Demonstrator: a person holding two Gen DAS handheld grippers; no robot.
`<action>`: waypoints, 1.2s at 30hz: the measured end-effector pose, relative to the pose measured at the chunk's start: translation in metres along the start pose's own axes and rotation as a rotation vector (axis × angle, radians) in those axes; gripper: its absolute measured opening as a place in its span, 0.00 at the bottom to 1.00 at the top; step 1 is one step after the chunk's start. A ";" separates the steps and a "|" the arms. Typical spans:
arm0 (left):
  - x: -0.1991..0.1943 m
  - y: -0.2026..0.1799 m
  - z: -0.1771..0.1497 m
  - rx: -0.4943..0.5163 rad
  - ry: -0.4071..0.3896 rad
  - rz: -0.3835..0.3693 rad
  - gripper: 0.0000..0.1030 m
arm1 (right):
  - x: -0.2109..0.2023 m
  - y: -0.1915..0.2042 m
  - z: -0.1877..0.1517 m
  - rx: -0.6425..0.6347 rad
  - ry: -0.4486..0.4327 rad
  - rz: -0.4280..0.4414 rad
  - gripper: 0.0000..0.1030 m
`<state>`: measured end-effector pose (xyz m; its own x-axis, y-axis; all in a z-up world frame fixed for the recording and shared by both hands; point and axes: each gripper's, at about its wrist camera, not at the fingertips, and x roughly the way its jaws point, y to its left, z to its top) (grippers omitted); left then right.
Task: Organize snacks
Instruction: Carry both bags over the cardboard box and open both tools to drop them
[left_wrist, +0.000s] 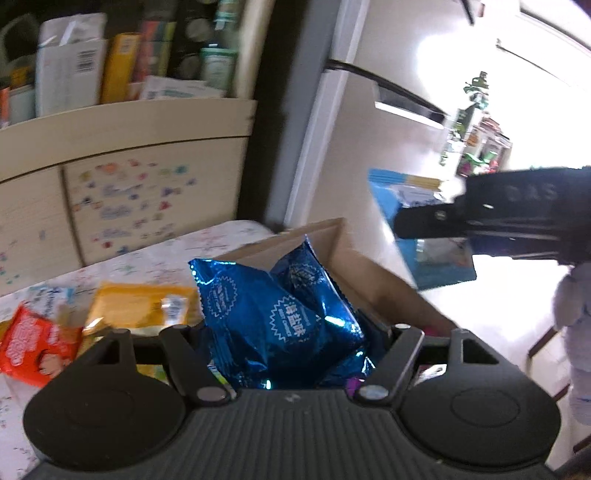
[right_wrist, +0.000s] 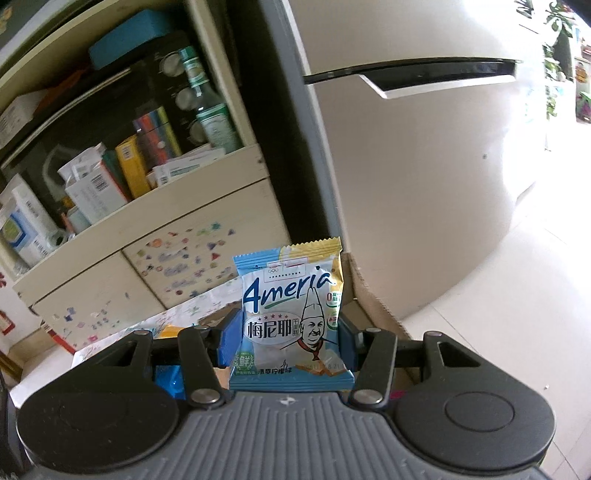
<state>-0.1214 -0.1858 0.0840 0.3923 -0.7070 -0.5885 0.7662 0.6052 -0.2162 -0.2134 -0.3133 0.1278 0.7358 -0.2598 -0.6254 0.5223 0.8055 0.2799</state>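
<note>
My left gripper (left_wrist: 288, 332) is shut on a shiny blue foil snack packet (left_wrist: 273, 310) and holds it over the open cardboard box (left_wrist: 373, 273). My right gripper (right_wrist: 286, 339) is shut on a light blue and yellow "Ameria" snack packet (right_wrist: 291, 317), held upright above the box's edge (right_wrist: 373, 306). In the left wrist view the right gripper (left_wrist: 432, 225) shows at the right with that packet (left_wrist: 417, 221) hanging from it. A red snack packet (left_wrist: 33, 339) and a yellow one (left_wrist: 136, 306) lie on the patterned table (left_wrist: 155, 258) at the left.
A cream shelf unit (right_wrist: 155, 206) with boxes, books and a green bottle (right_wrist: 212, 110) stands behind the table. A white fridge (right_wrist: 424, 184) stands to the right. The pale floor (right_wrist: 517, 295) lies beyond the box. A chair leg and a light garment (left_wrist: 576, 332) are at the far right.
</note>
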 end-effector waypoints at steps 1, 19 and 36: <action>0.001 -0.006 0.000 0.006 -0.001 -0.013 0.71 | -0.001 -0.003 0.000 0.007 0.000 -0.006 0.57; 0.013 -0.038 -0.002 0.013 -0.011 -0.090 0.91 | 0.004 -0.021 -0.001 0.067 0.034 -0.063 0.68; -0.011 0.002 -0.022 -0.006 0.088 0.052 0.92 | 0.010 -0.002 -0.003 0.027 0.055 0.014 0.76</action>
<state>-0.1355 -0.1692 0.0732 0.3852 -0.6395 -0.6653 0.7424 0.6430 -0.1881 -0.2083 -0.3159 0.1189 0.7190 -0.2182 -0.6599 0.5238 0.7941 0.3082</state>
